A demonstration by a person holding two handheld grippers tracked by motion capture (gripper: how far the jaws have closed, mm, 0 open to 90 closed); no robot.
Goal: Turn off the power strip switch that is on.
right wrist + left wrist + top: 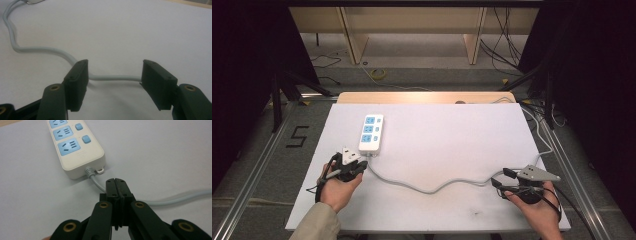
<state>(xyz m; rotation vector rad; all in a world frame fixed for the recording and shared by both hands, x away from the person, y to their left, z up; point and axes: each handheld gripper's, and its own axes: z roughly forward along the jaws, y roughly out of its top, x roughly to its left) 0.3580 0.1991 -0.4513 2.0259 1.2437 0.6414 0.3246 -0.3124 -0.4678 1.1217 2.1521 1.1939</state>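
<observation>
Black jaws of the left gripper are pressed flat together with nothing between them, their tips just short of the near end of the power strip. Directly ahead of the tips, the grey cable leaves the strip's end through a ribbed collar, beside a small mounting tab, and curves off under the jaws to one side. The strip itself is cream with three blue sockets and blue switches, and it lies flat on the white table.

The right gripper has its jaws spread wide and gripping nothing. The cable runs across the gap between them on the table surface; whether the pads touch it cannot be told.

From above, the left gripper sits at the strip's near end, and the cable snakes across the table to the right gripper near the right edge. Beyond the table are a wooden bench, loose wires on the floor and a "5" marked at the left.
</observation>
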